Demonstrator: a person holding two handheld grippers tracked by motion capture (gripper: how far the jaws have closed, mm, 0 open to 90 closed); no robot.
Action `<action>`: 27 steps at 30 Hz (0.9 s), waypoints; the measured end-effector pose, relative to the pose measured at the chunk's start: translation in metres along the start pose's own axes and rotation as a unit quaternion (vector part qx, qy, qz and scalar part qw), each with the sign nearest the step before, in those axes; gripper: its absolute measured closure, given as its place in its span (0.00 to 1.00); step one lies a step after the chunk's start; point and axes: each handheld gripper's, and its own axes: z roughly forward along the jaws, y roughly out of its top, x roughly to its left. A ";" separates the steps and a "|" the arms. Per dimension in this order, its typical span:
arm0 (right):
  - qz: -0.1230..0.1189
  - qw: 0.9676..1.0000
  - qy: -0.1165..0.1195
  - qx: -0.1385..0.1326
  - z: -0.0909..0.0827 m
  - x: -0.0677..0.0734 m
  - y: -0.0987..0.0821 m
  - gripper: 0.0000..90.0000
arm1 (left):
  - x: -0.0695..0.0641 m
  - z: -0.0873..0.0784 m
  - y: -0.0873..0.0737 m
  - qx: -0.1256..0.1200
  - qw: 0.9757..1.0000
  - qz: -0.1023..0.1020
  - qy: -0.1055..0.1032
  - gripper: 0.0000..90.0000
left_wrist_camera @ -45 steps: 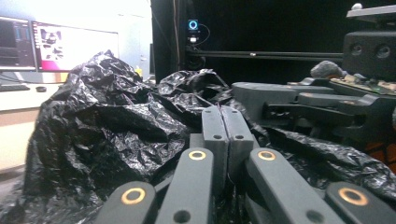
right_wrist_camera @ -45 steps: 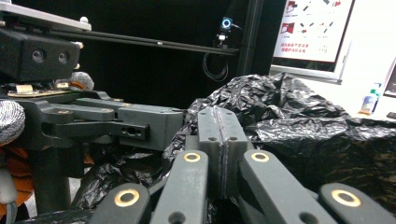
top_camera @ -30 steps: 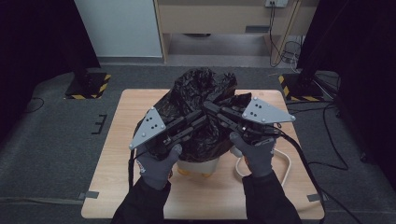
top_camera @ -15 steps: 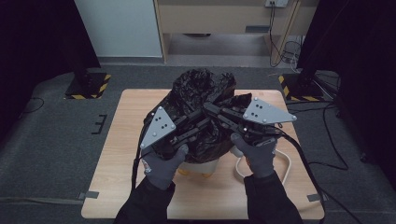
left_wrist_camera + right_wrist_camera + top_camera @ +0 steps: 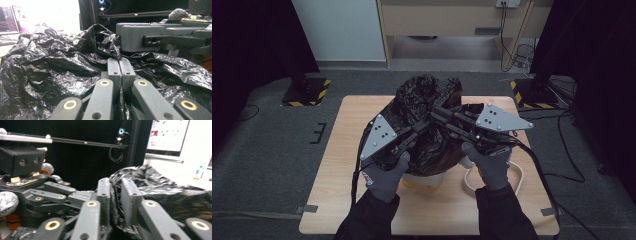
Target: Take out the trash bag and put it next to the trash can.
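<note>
Wood table: black bin bag over white bucket at centre, white cable nr right edge.

You wear dark long sleeves and grey knit gloves; your left glove has a red-and-white mark at the cuff. Each of your grippers carries a light grey 3-cornered plate dotted with small pale screws. The left gripper and right gripper are matte black, with a black cable trailing from each. Their fingers are flat grey blocks, on black links with brass-ringed pivots.
</note>
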 end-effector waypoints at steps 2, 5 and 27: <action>0.001 1.000 -0.006 -0.001 -0.001 -0.001 0.001 0.81 | 0.000 -0.001 0.000 0.000 1.000 -0.001 0.001 0.99; -0.003 1.000 -0.020 -0.007 -0.005 -0.004 0.004 0.74 | 0.001 -0.002 0.000 -0.005 1.000 -0.006 -0.001 0.99; -0.005 0.987 -0.161 -0.005 -0.038 -0.039 -0.001 0.46 | 0.009 -0.011 0.005 -0.036 0.999 -0.022 0.003 1.00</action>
